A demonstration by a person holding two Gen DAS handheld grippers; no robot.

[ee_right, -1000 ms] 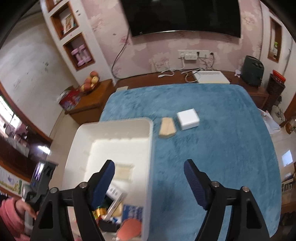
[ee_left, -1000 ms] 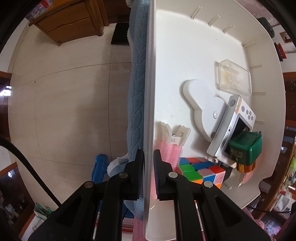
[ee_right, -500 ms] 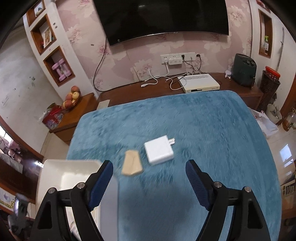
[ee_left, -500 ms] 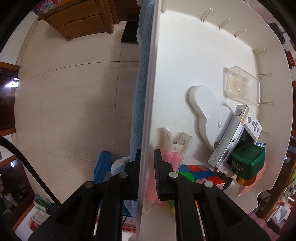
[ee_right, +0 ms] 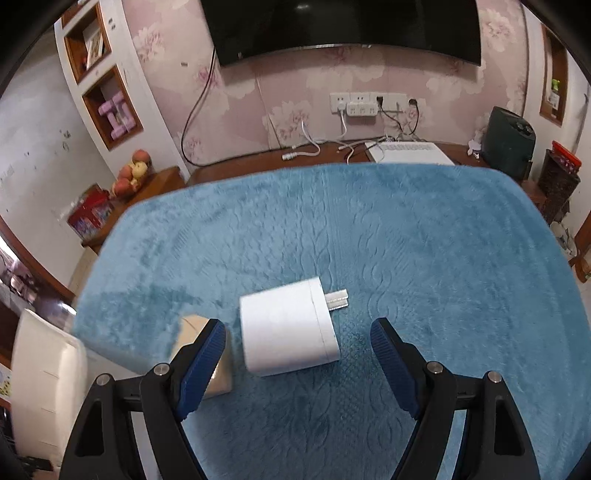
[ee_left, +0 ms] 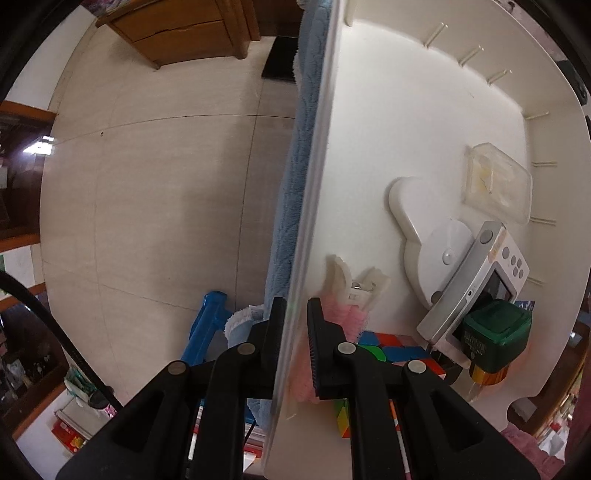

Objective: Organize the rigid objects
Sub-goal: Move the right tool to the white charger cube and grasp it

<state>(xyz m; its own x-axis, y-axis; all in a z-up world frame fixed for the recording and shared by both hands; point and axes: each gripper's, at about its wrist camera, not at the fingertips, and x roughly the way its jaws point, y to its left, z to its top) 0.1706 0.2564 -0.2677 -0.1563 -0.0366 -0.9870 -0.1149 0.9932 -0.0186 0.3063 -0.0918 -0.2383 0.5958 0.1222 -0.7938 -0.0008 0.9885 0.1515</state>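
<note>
Two grippers are seen: the left gripper (ee_left: 296, 314) is clamped on the side wall of the white plastic bin (ee_left: 424, 122), which is seen at the blue fuzzy blanket's (ee_right: 406, 240) left edge. A small tan wooden block (ee_right: 218, 373) is partly hidden behind the right gripper's (ee_right: 298, 345) left finger, and the white square plug-in charger (ee_right: 288, 332) is framed between its wide-open jaws, untouched.

Soft, fuzzy blue cloth (ee_right: 369, 229) with a bumpy pattern. Smooth white plastic charger (ee_right: 288, 328), shiny metal prongs at 3 o'clock. Smooth, matt white plastic bin (ee_left: 406, 122). See-through plastic box (ee_left: 495, 184). Fluffy pink clip (ee_left: 351, 295). Shiny wood cabinet (ee_left: 177, 26). Ribbed black gripper pads (ee_left: 316, 339).
</note>
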